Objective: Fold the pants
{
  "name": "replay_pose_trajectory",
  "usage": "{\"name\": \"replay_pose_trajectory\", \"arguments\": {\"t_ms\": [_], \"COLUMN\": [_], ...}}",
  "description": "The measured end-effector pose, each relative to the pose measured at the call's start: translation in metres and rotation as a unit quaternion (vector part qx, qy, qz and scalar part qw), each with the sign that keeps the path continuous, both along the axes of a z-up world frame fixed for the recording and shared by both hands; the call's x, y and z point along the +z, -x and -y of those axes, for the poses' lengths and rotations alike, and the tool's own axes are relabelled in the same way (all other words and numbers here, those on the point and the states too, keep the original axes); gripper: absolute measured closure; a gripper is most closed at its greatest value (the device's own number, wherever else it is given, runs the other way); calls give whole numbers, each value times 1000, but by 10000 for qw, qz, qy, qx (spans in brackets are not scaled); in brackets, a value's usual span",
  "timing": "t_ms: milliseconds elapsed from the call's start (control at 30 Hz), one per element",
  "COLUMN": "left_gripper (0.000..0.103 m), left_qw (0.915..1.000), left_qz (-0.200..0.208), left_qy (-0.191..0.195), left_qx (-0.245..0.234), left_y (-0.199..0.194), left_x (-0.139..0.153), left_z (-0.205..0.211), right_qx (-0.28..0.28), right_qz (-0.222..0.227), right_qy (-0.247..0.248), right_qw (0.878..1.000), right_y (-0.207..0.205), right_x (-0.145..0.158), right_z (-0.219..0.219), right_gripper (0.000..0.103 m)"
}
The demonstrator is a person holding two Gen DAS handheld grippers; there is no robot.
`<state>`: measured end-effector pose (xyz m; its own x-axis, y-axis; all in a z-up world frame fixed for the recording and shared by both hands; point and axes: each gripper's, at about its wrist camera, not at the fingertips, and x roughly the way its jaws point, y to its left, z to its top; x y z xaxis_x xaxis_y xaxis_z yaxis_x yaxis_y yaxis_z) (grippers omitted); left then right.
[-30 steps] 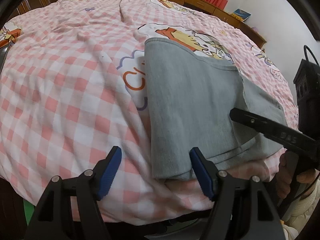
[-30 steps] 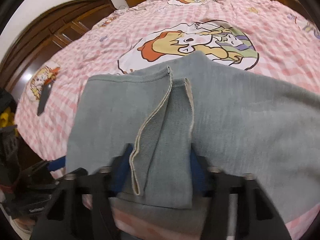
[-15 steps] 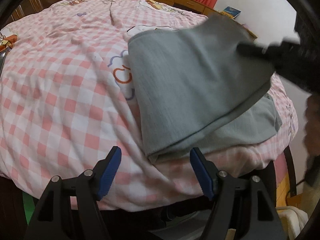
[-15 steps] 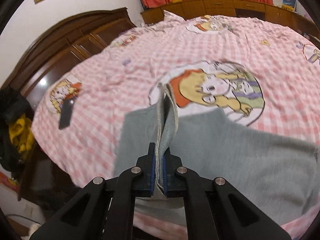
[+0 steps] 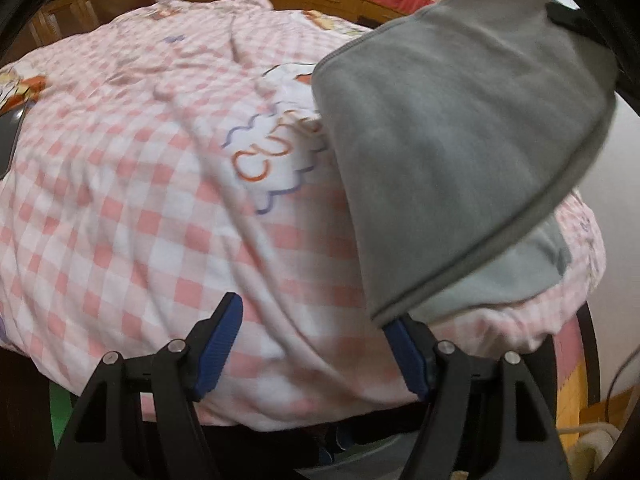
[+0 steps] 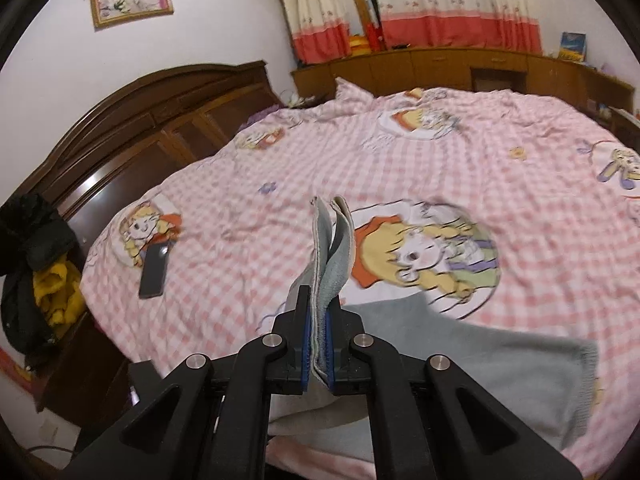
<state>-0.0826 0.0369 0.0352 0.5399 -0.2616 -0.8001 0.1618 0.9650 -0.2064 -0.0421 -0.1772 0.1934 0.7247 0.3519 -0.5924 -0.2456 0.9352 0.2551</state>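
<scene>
Pants [image 5: 452, 140], grey and soft like sweatshirt knit, are partly up in the air over the near edge of the bed [image 5: 120, 208]. The right tool [image 6: 318, 344] is clamped tight on a doubled hem, two stitched edges sticking up between its blue pads, and it holds that end high so the cloth can swing over the rest, by my read the folding pass itself. One panel hangs taut in a smooth slope; the lower layer lies flat on the pink checked cover, its ribbed cuff [image 6: 586, 384] showing at the right. The left tool [image 5: 320, 354] waits with jaws wide, gripping nothing, one blue pad just under the hanging corner, probably ready to pin or catch it. A dark phone [image 6: 154, 274] lies well apart on the quilt, clear of the fold.
</scene>
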Motion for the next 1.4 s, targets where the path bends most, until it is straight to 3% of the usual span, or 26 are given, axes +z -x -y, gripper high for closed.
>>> {"name": "replay_pose_trajectory", "arguments": {"t_ms": [267,467,733,1200,1400], "left_gripper": [25,26,26,26,26], "left_qw": [9990,9967,9947,9943,9955], "left_qz": [-93,-104,-224,-52,-102], "left_qy": [-274,-622,-794,-780,-540], "left_qx": [-353,-508,-615,-723,-767], "left_y": [1,-2,-7,-22,-52], "left_x": [-2,-5,-13,2,7], "left_z": [28,48,61,69,79], "right_qx": [-607,-1158,-1758,-2203,-2066], "right_qz": [148,45,-349,-1309,-1452], "right_qy": [61,190,44,-126,-199], "right_qw": [9980,9931,9838,9665,9674], "right_y": [17,24,33,21,20], "right_x": [9,-5,-52,-159,-166], "right_z": [64,120,181,235,240], "right_gripper": [97,97,97,96,92]}}
